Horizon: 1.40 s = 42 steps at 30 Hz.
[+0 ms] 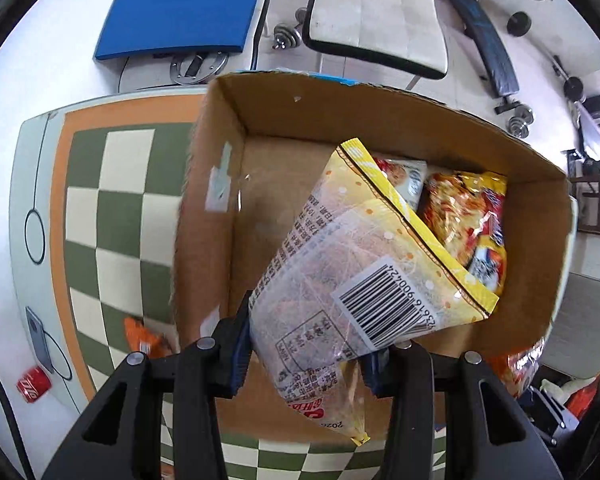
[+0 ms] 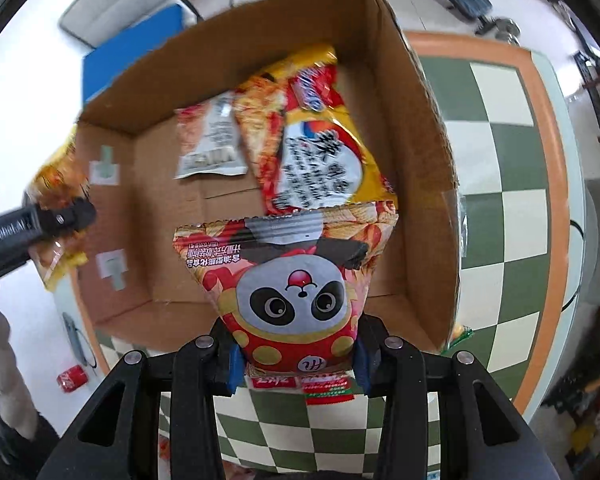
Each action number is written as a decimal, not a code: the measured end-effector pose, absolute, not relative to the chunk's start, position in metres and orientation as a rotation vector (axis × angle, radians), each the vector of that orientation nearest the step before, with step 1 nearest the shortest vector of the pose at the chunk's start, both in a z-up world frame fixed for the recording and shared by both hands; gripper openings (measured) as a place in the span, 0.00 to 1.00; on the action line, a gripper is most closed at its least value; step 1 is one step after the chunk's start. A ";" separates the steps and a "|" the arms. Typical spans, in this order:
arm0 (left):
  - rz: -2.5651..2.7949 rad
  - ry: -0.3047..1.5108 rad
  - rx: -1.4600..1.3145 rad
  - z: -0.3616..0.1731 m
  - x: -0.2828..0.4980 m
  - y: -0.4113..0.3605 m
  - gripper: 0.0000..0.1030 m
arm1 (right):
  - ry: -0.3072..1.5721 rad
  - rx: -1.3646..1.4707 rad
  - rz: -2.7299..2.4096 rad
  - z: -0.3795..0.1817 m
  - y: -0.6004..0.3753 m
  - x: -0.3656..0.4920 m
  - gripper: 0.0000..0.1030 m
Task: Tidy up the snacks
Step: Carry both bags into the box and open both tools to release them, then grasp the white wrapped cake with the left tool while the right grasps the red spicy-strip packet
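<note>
An open cardboard box (image 1: 268,108) (image 2: 412,120) stands on a checkered mat. Inside it lie a yellow-red noodle packet (image 1: 468,216) (image 2: 320,140) and a small white-red packet (image 1: 410,178) (image 2: 210,140). My left gripper (image 1: 306,344) is shut on a yellow bag with a barcode (image 1: 360,264), which hangs over the box's inside. In the right wrist view that bag (image 2: 56,184) shows at the box's left wall. My right gripper (image 2: 298,356) is shut on a red panda snack bag (image 2: 296,280), held above the box's near side.
A green and cream checkered mat (image 1: 112,216) (image 2: 508,216) covers the table. A red cola can (image 1: 32,384) (image 2: 72,378) lies near its edge beside a phone (image 1: 38,338). Orange snack bags (image 1: 146,338) (image 1: 516,368) lie beside the box. Chairs (image 1: 380,20), a blue cushion (image 1: 180,12) and dumbbells stand beyond.
</note>
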<state>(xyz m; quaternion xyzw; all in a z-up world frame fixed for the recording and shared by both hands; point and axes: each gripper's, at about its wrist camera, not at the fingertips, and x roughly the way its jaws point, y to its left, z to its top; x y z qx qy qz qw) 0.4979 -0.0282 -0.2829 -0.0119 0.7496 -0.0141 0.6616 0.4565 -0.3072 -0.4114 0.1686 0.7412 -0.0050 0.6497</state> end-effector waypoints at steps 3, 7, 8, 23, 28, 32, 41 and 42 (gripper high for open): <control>-0.039 1.716 -0.002 -0.297 0.508 -0.034 0.40 | 1.710 0.391 -0.035 -0.428 -0.313 0.462 0.43; -0.039 1.733 0.006 -0.304 0.514 -0.039 0.43 | 1.728 0.391 -0.051 -0.437 -0.316 0.467 0.44; -0.039 1.733 -0.001 -0.303 0.516 -0.039 0.44 | 1.736 0.393 -0.051 -0.439 -0.316 0.468 0.44; -0.035 1.648 -0.056 -0.274 0.507 -0.023 0.83 | 1.759 0.379 -0.070 -0.431 -0.317 0.469 0.89; -0.124 1.576 -0.109 -0.245 0.478 -0.019 0.84 | 1.664 0.343 -0.008 -0.409 -0.308 0.465 0.93; -0.123 1.476 -0.028 -0.217 0.436 -0.016 0.84 | 1.602 0.343 0.060 -0.389 -0.302 0.450 0.93; -0.092 1.422 0.205 -0.231 0.319 0.009 0.84 | 1.604 0.323 0.102 -0.381 -0.293 0.381 0.93; -0.077 1.440 0.236 -0.243 0.309 0.013 0.84 | 1.616 0.328 0.096 -0.386 -0.291 0.372 0.93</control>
